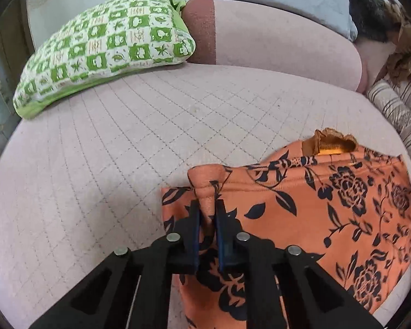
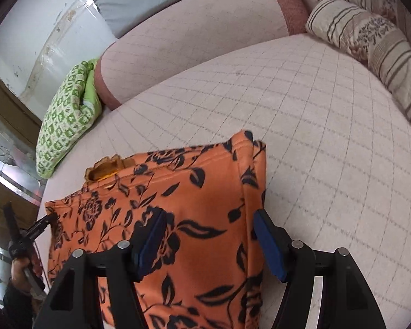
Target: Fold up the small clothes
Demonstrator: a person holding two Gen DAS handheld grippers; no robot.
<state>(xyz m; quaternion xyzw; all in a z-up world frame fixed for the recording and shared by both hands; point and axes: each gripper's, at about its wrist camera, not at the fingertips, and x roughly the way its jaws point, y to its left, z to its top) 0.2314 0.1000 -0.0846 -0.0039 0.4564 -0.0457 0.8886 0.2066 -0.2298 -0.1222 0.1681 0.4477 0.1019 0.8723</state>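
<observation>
On the quilted sofa seat [image 2: 328, 115] the orange floral garment [image 2: 205, 205] lies half-folded: your left tool [image 1: 208, 213] pinches its near corner tight, while your right tool [image 2: 209, 240] stands wide over the opposite edge, gripping nothing. You likely need to close the right on that edge, then carry both corners across together.

No text, label, brand or number can be read on anything here.
</observation>
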